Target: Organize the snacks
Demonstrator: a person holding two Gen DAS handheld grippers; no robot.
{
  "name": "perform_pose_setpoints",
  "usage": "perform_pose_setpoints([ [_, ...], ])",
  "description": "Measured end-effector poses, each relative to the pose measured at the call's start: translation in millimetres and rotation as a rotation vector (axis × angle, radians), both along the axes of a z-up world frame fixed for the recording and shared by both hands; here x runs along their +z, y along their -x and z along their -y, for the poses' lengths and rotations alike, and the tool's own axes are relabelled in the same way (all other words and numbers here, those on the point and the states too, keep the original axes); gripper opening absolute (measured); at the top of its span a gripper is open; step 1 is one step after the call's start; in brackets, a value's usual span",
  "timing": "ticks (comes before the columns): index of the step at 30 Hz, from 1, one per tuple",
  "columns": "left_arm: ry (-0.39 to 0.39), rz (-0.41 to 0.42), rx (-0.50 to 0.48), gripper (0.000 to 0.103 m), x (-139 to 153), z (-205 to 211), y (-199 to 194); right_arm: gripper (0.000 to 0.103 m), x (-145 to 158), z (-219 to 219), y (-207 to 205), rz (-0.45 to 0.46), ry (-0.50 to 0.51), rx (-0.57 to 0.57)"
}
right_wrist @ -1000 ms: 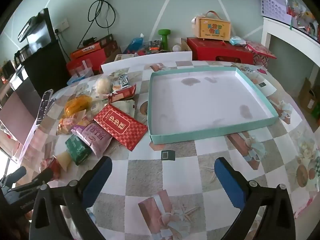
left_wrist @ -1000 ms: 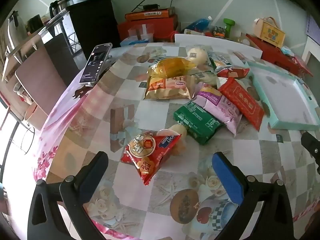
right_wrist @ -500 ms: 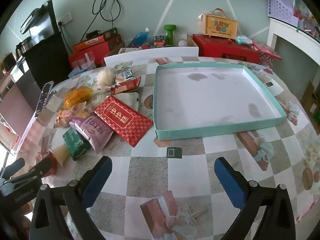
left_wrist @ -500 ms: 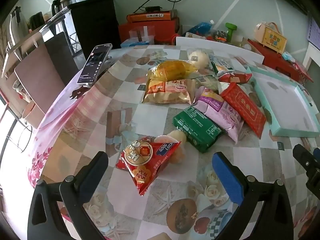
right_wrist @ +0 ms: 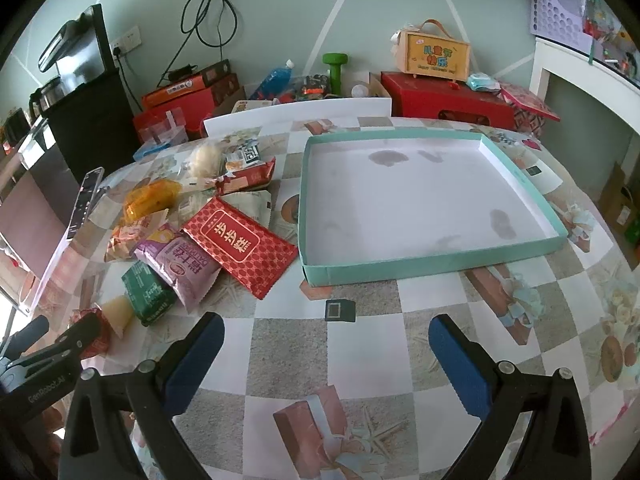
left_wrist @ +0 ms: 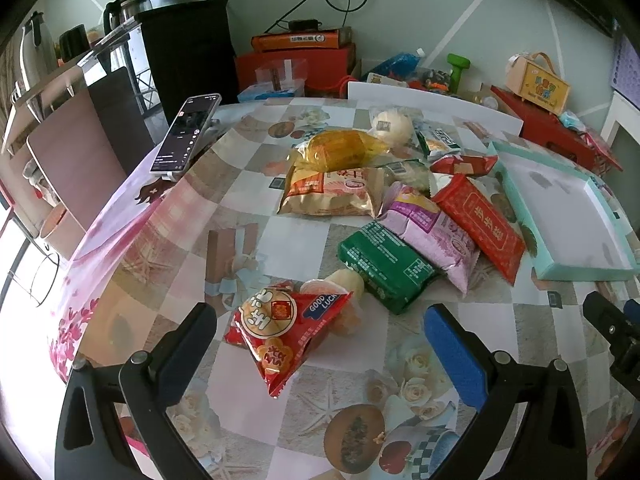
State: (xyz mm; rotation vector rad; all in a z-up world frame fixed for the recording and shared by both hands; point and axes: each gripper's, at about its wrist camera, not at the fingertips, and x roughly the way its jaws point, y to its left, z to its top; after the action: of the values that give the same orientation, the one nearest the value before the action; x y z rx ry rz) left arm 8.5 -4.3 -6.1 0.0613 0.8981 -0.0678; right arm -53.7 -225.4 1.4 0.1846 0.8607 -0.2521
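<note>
Two grippers are hovering over a table [right_wrist: 360, 340] with a patterned cloth, both with jaws spread wide and holding nothing. In the left wrist view the left gripper [left_wrist: 320, 332] is sitting at the bottom of the frame, its fingers on either side of a red triangular snack bag [left_wrist: 280, 328] lying in the lower centre. Just above and right of it a green packet [left_wrist: 384, 266], a purple packet [left_wrist: 432, 236] and a long red packet [left_wrist: 480, 216] are lying in an overlapping row — behind them, toward the upper centre, a yellow bag [left_wrist: 336, 152] is resting on a gold bag [left_wrist: 328, 196]. In the right wrist view the right gripper [right_wrist: 326, 352] is pointing at bare tablecloth, and a shallow teal tray [right_wrist: 432, 266] is filling the centre right, empty — the snacks are lying to its left. A phone [left_wrist: 186, 136] is standing propped at the upper left of the left wrist view.
</note>
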Motion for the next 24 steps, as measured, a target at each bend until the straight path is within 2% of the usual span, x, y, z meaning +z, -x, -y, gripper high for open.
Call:
perform_pose_setpoints([
  [24,0.002,0.011,0.01,0.103,1.3,-0.8,0.5,0.103,-0.1,0.5,-0.2,0.0,-0.003,0.005],
])
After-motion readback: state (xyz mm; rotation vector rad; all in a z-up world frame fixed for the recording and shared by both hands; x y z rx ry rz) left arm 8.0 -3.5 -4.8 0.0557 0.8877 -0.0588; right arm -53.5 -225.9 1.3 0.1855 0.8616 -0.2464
